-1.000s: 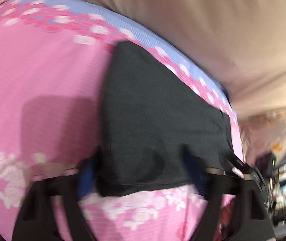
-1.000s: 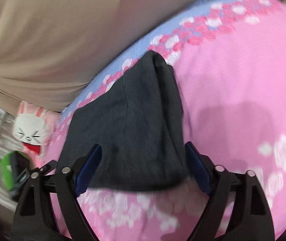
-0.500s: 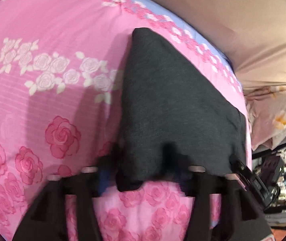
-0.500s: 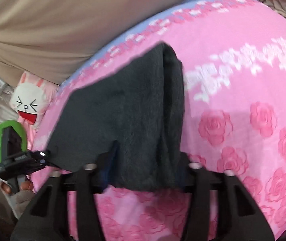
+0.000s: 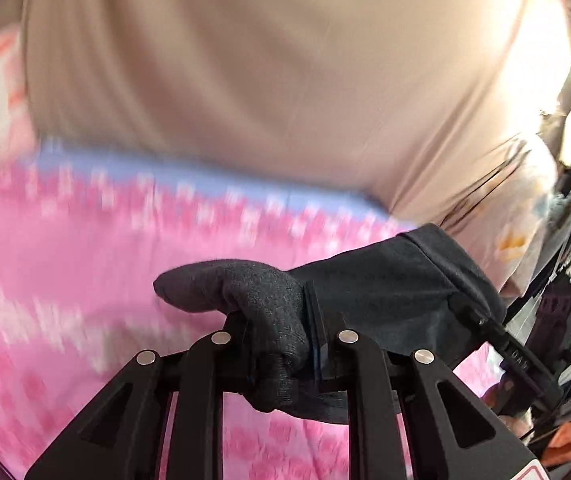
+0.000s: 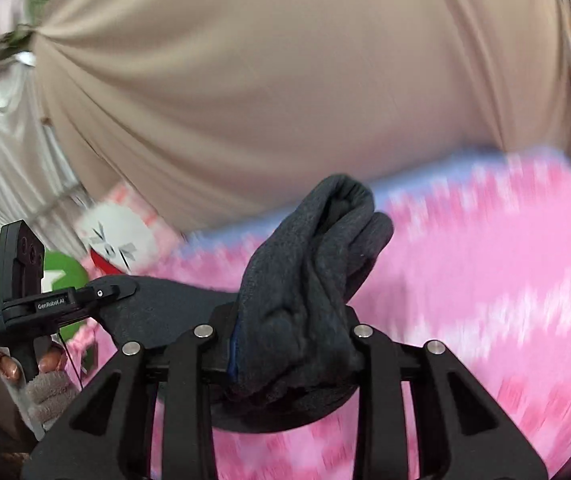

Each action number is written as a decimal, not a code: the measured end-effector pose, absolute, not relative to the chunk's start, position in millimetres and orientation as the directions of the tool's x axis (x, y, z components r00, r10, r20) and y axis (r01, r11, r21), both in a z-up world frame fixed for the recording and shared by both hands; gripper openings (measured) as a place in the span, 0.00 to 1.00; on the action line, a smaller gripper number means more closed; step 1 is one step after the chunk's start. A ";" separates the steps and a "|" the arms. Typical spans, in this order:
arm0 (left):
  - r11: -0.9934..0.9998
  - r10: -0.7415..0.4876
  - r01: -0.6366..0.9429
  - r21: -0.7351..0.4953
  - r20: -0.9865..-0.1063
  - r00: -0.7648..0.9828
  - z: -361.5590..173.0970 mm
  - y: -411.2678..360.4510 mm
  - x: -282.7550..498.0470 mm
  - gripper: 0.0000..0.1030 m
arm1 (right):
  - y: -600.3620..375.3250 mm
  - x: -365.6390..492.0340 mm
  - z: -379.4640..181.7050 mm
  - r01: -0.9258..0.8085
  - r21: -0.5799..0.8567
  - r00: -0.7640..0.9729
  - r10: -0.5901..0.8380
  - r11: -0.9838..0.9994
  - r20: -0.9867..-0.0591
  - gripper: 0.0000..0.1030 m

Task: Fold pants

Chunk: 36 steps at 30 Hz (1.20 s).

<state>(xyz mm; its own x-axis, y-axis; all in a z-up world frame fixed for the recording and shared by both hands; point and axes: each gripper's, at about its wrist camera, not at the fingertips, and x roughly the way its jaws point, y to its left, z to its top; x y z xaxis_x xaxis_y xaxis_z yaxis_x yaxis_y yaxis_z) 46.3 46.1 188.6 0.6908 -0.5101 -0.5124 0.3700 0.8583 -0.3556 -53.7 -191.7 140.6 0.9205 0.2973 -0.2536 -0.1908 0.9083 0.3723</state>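
Now, from the left wrist camera, I see my left gripper (image 5: 279, 336) clamped on a bunched corner of the one pair of dark pants (image 5: 389, 300), lifted above the pink floral bedspread (image 5: 65, 280) near its far edge, where the beige curtain (image 5: 245, 60) hangs. From the right wrist camera, my right gripper (image 6: 285, 344) pinches another thick wad of the pants (image 6: 309, 280), the cloth stretched between both tools; a bunny cushion (image 6: 113, 236) sits at the bedspread's left corner. Risk, I judge: uneven pulling could slip a wad free or skew the fold. Two grippers, one garment.
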 end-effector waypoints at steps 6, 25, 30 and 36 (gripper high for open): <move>0.893 -0.442 0.356 -0.277 -0.385 0.810 233.0 43.6 90.4 0.16 | -202.3 7.0 175.7 -0.175 0.328 0.956 0.239 0.928 -0.167 0.29; 0.982 -0.173 0.072 -0.172 -0.690 0.703 37.5 48.0 223.2 0.68 | -212.1 171.0 5.5 0.081 0.241 0.803 0.080 0.967 -0.591 0.30; 0.992 -0.124 0.090 -0.085 -0.704 0.699 30.1 29.5 220.3 0.68 | -212.1 146.3 25.1 0.079 0.251 0.855 0.063 0.965 -0.514 0.28; 0.995 -0.096 0.097 -0.038 -0.706 0.702 24.4 20.5 214.3 0.68 | -215.5 132.7 5.6 0.128 0.260 0.818 0.046 0.957 -0.573 0.29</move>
